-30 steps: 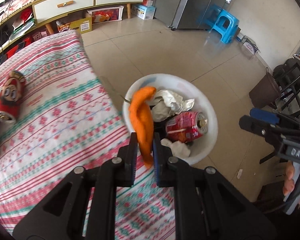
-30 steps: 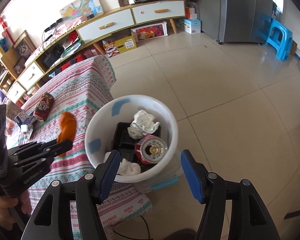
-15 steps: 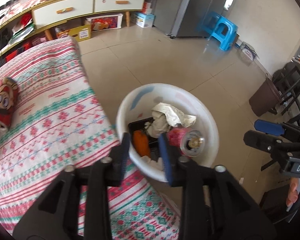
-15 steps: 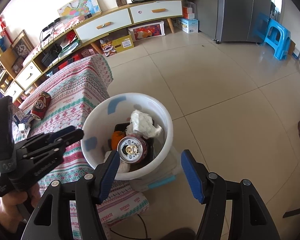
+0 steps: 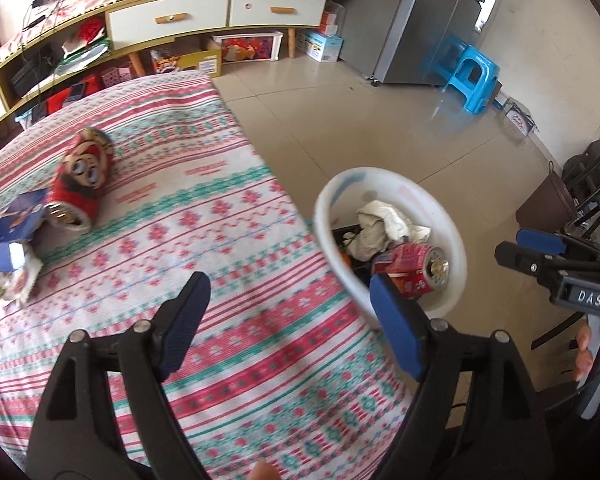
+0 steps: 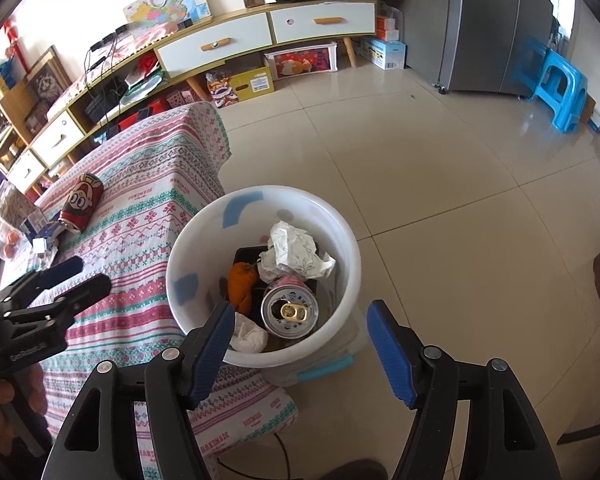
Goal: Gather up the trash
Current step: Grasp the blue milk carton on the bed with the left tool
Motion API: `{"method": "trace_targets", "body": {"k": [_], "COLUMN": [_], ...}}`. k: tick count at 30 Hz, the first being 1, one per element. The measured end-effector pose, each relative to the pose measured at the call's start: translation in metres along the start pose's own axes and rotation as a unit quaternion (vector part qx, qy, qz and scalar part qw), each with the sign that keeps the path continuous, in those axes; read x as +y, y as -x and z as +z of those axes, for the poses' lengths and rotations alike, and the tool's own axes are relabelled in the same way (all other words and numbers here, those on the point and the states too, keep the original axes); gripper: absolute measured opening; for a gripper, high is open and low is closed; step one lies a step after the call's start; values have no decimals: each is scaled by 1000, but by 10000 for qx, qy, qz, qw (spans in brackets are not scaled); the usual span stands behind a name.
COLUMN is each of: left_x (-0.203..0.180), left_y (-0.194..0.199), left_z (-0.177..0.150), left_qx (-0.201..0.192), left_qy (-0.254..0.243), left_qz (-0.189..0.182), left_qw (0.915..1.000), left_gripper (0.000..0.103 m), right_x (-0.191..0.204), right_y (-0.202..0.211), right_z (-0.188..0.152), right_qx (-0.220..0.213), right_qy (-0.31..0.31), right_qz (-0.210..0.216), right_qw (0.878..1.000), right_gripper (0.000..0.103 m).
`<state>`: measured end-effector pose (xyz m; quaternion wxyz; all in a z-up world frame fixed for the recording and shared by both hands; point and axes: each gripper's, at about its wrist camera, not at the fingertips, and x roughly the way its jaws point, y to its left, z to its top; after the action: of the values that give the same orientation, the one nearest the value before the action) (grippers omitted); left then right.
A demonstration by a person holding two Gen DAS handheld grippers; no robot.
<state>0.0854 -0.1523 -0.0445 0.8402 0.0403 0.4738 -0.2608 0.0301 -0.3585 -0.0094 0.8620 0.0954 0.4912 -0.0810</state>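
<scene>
So the biggest thing here is the bench [image 5: 204,216], covered in a pink, green and white patterned cloth [image 6: 148,216]. Right beside its edge, down on the tiled floor [image 6: 440,184], sits a white bucket [image 6: 342,236] that's holding the trash.

Inside the bucket: a crumpled white paper wad [image 6: 294,252] toward the far side, a pink drink can [image 6: 289,306] lying with its pull-tab end facing up at the right wrist camera, an orange peel [image 6: 240,284] just left of the can, and a small white tissue ball [image 6: 248,334] at the near wall. There's something black underneath it all, can't tell what.

The left gripper [image 5: 290,318] is spread wide and holding nothing, hanging over the corner of the bench with the bucket just past its right finger. The right gripper [image 6: 300,354] is also spread wide and empty, hovering above the near rim of the bucket, so the pink can shows right between its blue pads.

Still on the bench, well away from both grippers: a red can with a cartoon face [image 5: 80,178] lying on its side, and next to it some blue and white wrapper scraps [image 5: 8,248] near the left edge.
</scene>
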Motion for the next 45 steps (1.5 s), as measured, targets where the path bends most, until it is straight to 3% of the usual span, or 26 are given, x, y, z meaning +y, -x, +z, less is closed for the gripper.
{"method": "trace_targets", "body": {"k": [8,24,34,45], "left_x": [37,134,206,231], "left_y": [16,52,62,33], "left_z": [-9,-13,-5,20], "left_qx": [89,278,134,-159], "left_qy": [77,611,1654,2014], "left_qz": [399,1268,1564,1784], "left_qw": [9991,9897,9736,9630], "left_gripper": [94,94,94,94], "right_x": [17,83,146,191], "right_y": [-7,-25,-50,-87], "right_z": [2,21,41,57], "right_qx": [52,169,295,572], "right_qy": [116,502,842,890], "right_qz": [-4,130,332,539], "right_qw": [9999,9985,9955,9929], "right_gripper": [78,84,85,85]}}
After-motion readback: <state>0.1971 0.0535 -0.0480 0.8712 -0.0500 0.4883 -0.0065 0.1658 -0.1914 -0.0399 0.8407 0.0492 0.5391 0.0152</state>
